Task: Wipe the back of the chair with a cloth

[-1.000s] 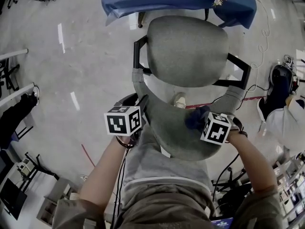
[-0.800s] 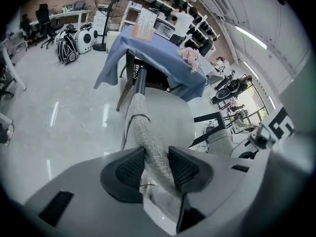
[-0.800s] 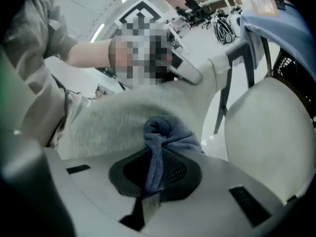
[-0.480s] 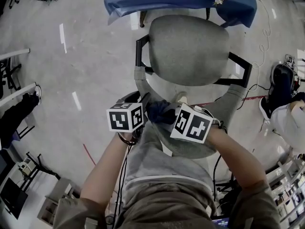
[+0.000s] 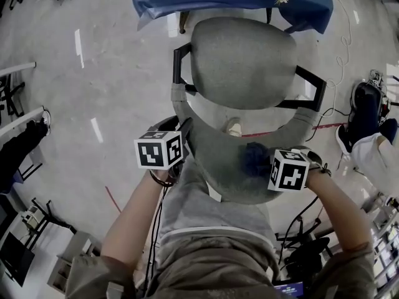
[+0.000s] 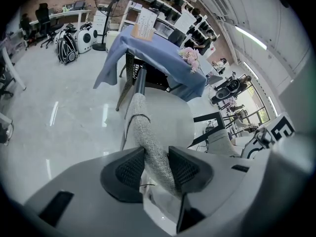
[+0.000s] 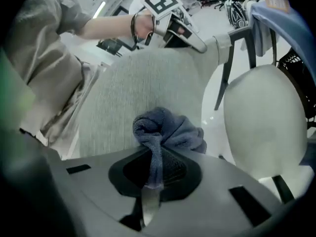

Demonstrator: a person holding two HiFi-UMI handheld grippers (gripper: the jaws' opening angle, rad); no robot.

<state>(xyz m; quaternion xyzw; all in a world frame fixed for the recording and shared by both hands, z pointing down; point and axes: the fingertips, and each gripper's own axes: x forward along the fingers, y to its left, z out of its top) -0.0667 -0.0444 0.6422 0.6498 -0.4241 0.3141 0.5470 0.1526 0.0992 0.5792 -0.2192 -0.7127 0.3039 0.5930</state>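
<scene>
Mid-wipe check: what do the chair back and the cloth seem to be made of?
Chair back: probably woven upholstery fabric, grey and matte; a fine ribbed weave shows. Cloth: likely terry or microfibre, dark blue, soft; fuzzy nap and loose bunched folds. Exact fibres can't be told.

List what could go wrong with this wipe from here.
The right claw pinches only a narrow fold of the blue cloth; drag on the fabric backrest might pull it free. The cloth is bunched into a ball, so strokes may leave strips unwiped. The left claw clamps only the backrest's edge, which could slip under a hard push.
</scene>
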